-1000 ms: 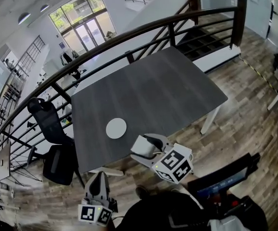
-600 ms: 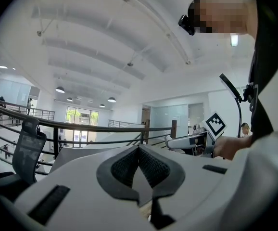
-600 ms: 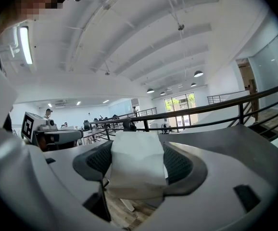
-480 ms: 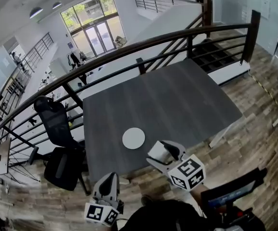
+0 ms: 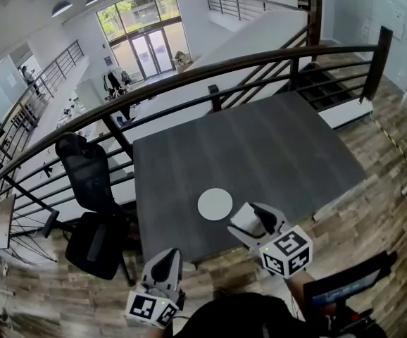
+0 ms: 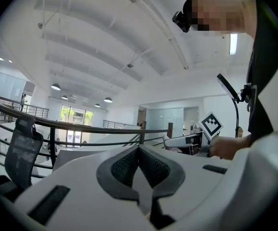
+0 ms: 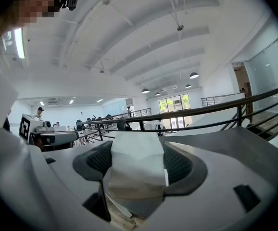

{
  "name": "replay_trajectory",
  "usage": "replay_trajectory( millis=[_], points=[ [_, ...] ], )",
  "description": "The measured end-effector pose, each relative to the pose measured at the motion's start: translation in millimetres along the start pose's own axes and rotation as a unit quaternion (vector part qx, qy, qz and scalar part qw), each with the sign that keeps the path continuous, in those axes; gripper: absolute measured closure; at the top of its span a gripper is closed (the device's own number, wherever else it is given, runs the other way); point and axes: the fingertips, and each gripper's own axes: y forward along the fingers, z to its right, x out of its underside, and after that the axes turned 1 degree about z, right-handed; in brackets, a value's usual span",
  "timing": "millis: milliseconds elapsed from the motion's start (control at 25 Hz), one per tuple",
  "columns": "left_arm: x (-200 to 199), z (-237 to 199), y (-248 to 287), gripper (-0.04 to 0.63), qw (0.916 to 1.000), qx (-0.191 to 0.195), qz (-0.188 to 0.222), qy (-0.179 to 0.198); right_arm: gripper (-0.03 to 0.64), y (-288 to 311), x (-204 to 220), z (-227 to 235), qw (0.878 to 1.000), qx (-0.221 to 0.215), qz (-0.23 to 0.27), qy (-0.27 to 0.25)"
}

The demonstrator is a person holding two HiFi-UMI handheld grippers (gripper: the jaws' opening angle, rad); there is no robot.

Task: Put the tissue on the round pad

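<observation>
**Between the right tongs, a folded tissue waits just short of the pad**

Right tongs point(image 5: 251, 217) first: the jaws stand fairly wide, but the gap is filled. A white tissue point(image 7: 138, 170), folded thick, sits pinched between the two ribbed pads, its top edge poking up past the tips. Just ahead of those tips and a touch to their left lies the round pad point(image 5: 215, 204), flat on the dark tabletop point(image 5: 260, 146) near its front edge, with nothing on it yet.

Left tongs point(image 6: 139, 150) hang low and well back from the tabletop's edge, jaws pressed together with nothing between them. They play no part right now.

How will the tissue handle? Light as anything, I'd say, and soft. It looks to give under the pads rather than resist, so the grip across the thick middle of the fold seems the right one; a pinch at a loose corner could let it unfold or tear. Being so light, it may cling to a pad or drift on release, so a low, gentle let-go right over the pad looks wise.
</observation>
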Motion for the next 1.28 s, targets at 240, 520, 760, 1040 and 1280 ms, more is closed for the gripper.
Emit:
replay_trajectory(
  millis=[240, 520, 760, 1040, 1280],
  points=[
    [-0.2, -39.7, -12.3, 0.592, 0.9998, 0.020, 0.004, -0.001, 0.284, 33.0, -5.6, -23.3, 1.000, 0.015, 0.006, 0.001],
    [-2.4, -58.4, -13.1, 0.592, 0.9994, 0.028, 0.006, -0.017, 0.284, 42.8, -19.2, -25.2, 0.999, 0.032, 0.002, -0.004],
    [-1.7, -70.3, -4.9, 0.592, 0.9996, 0.013, 0.006, -0.026, 0.284, 57.6, -27.6, -17.9, 1.000, 0.026, 0.002, -0.008],
    [-14.3, -64.8, 29.5, 0.592, 0.9997, -0.017, 0.007, -0.018, 0.283, 76.5, -43.5, 17.5, 1.000, -0.002, 0.000, -0.020],
    [-28.3, -58.2, 52.8, 0.592, 0.9982, -0.046, 0.028, -0.025, 0.284, 95.0, -54.4, 39.1, 0.999, -0.041, -0.003, -0.029]
  ],
)
